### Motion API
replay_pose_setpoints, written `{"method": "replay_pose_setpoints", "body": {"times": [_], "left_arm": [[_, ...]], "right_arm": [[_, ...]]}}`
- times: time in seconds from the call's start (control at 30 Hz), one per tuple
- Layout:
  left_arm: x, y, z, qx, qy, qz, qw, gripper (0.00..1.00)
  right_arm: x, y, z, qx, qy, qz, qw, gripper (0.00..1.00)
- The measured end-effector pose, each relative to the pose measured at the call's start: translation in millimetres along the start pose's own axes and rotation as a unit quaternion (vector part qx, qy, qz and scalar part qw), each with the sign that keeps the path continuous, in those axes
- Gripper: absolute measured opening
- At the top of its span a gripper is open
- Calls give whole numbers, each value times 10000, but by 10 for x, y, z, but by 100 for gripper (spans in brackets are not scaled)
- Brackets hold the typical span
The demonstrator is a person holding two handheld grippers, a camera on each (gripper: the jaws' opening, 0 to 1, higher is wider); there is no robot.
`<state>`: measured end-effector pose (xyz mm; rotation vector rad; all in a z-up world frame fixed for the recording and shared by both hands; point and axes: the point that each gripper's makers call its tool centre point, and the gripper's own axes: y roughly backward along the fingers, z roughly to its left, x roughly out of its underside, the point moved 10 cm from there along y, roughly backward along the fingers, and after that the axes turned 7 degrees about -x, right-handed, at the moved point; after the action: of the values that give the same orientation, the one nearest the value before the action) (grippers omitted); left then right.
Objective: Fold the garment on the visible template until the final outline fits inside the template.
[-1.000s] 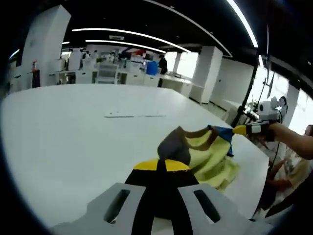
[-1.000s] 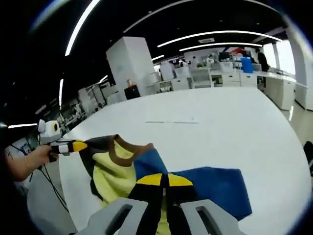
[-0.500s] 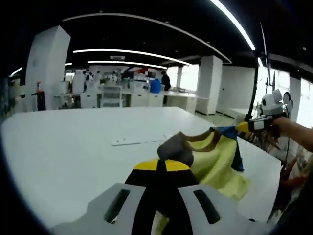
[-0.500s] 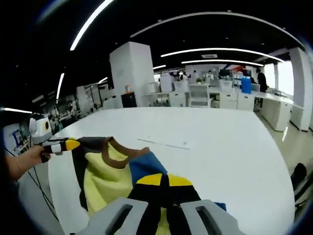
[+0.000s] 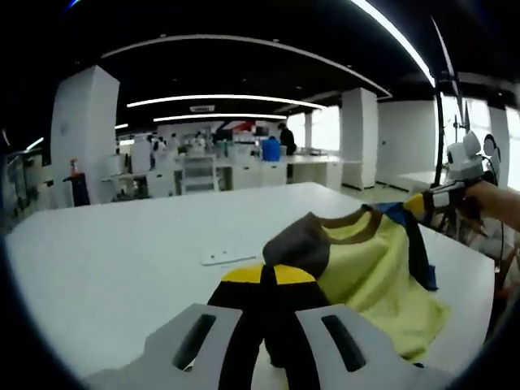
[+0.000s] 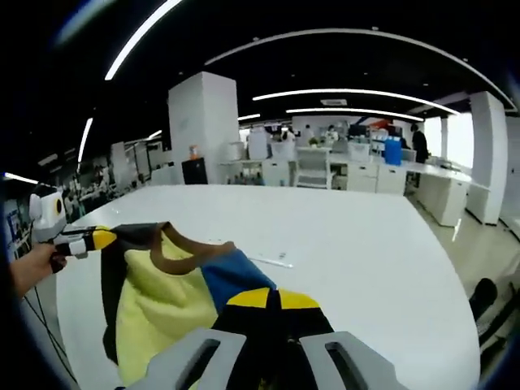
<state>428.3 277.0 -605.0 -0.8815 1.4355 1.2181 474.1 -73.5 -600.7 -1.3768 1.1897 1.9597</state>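
**Garment held up between both grippers, fold not yet laid**

Garment (image 5: 357, 260) corners are in your grip on both sides. In the left gripper view, your left gripper (image 5: 268, 280) has its fingers pinched together on the dark shoulder of the yellow top. Further right, the right gripper (image 5: 431, 201) clamps the blue-edged corner beside your hand. In the right gripper view the same cloth (image 6: 158, 301) hangs spread between the left gripper (image 6: 93, 240) and your right gripper (image 6: 272, 302), whose fingers are closed on the blue part.

You look to be at the lift-and-spread step, with the brown collar facing you and the hem drooping toward the white desk (image 5: 106, 260). A pale strip (image 5: 231, 256) lies on the desk (possibly a template mark; I cannot tell).

Next, lower the cloth flat over the template, keeping both corners taut and level before any release.
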Motion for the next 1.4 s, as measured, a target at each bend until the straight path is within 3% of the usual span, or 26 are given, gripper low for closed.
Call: {"method": "replay_pose_setpoints", "body": {"times": [0.3,0.57,0.87,1.17,1.4], "left_arm": [[143,-392,72,-177,21,216,9996,0],[305,-685,151,-254,144,374,9989,0],[560,-983,210,-285,-52,687,9972,0],[750,-1124,245,-326,80,982,9946,0],[797,-1115,234,-349,41,1061,9937,0]], "right_arm": [[53,-393,-164,171,-77,70,9998,0],[221,-755,-311,261,-277,375,9986,0],[395,-1027,-417,352,-554,580,9962,0],[532,-1202,-475,324,-821,828,9926,0],[582,-1289,-469,305,-699,1018,9919,0]]}}
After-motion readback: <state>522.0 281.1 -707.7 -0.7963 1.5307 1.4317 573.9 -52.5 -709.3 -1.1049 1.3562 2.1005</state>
